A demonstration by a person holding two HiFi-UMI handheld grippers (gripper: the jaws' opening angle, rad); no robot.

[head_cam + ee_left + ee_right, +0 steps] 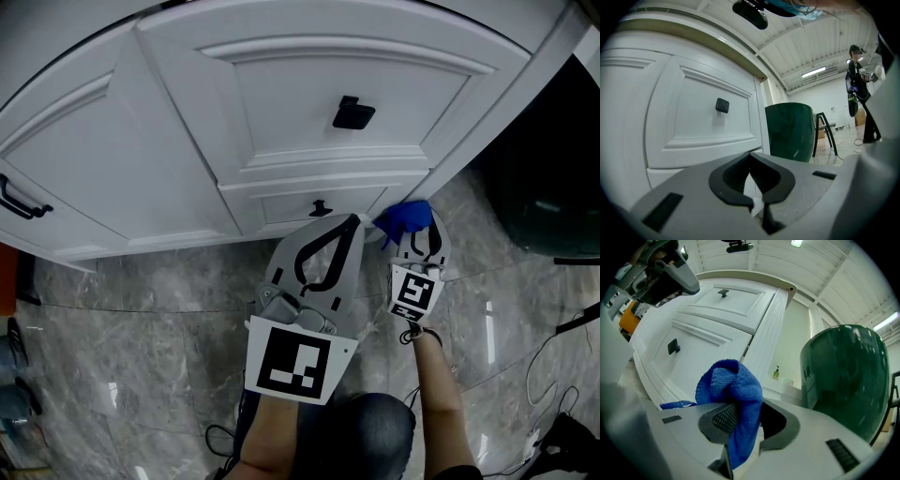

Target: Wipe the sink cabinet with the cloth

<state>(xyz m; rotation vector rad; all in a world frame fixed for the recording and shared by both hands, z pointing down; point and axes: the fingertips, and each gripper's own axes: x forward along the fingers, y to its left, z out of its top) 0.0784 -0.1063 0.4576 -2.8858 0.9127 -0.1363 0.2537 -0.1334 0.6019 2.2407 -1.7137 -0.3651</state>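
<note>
The white sink cabinet (281, 122) fills the upper head view, with panelled doors and black knobs (353, 112). A bunched blue cloth (405, 217) is pinched in my right gripper (413, 232), at the cabinet's lower right corner by the angled corner post. In the right gripper view the cloth (729, 385) hangs over the jaws of that gripper (747, 404), close to the white panels (717, 329). My left gripper (352, 223) is shut and holds nothing, just left of the right one below the lowest panel's small knob (321, 207). The left gripper view shows its jaws (750, 155) meeting before a door panel (693, 122).
A dark green bin (544, 187) stands right of the cabinet, close to the corner post (843, 380). Cables (553, 375) lie on the marble floor at right. A black bar handle (19, 199) sits on the far-left door. A person (857, 89) stands far off.
</note>
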